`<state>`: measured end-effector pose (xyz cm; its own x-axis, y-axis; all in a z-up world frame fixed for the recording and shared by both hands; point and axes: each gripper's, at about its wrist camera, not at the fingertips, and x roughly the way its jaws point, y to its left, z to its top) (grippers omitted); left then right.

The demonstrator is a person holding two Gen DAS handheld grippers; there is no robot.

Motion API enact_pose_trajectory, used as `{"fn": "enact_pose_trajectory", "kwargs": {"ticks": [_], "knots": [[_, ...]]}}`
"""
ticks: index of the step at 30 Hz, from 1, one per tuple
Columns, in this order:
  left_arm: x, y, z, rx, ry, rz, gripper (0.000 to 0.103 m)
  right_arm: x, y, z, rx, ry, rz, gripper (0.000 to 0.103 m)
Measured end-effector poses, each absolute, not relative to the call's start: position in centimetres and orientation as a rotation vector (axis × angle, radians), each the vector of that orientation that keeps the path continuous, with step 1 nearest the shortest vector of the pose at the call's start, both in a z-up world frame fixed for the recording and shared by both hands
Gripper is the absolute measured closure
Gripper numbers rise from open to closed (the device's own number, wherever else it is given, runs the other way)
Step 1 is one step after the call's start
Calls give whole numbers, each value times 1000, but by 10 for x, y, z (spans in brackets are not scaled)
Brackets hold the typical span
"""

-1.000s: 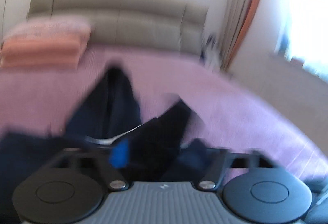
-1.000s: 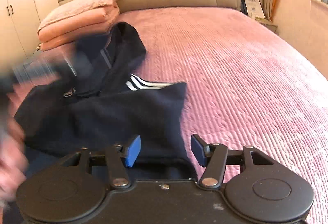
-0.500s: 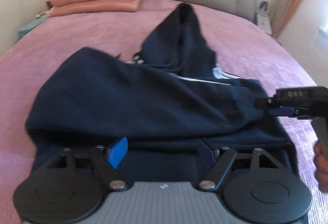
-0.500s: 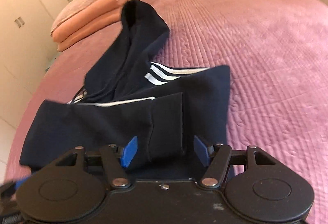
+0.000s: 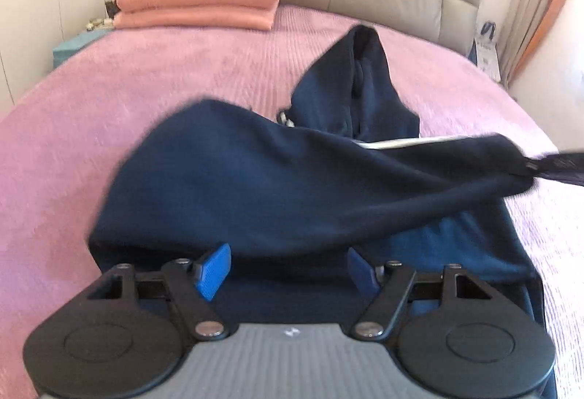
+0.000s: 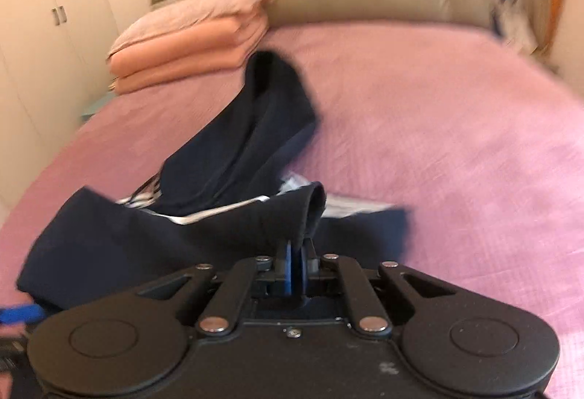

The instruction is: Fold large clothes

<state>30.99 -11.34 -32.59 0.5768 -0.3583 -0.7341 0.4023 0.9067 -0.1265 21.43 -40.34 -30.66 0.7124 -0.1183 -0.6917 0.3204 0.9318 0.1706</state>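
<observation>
Both tongs level: right tongs [image 6: 295,265] pinch hoodie [image 5: 277,180], left tongs [image 5: 288,269] agape.

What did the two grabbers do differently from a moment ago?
The right gripper was open around the navy hoodie's cuff; it has now shut on it and lifted the sleeve off the body. The left gripper, holding cloth a second ago, is now open above the hem. The hood, pink bedspread and folded blankets stayed put.
</observation>
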Motion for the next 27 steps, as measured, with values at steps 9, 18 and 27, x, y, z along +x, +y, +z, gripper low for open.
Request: {"fn": "enact_pose_trajectory", "kwargs": {"ticks": [9, 18, 27], "knots": [[356, -97, -340, 15, 876, -429, 31, 209, -425, -362, 298, 976, -346, 54], [417, -133, -345, 110, 816, -535, 39, 219, -391, -323, 164, 830, -379, 91], [462, -100, -397, 72, 880, -515, 92, 233, -389, -388, 223, 994, -424, 103]]}}
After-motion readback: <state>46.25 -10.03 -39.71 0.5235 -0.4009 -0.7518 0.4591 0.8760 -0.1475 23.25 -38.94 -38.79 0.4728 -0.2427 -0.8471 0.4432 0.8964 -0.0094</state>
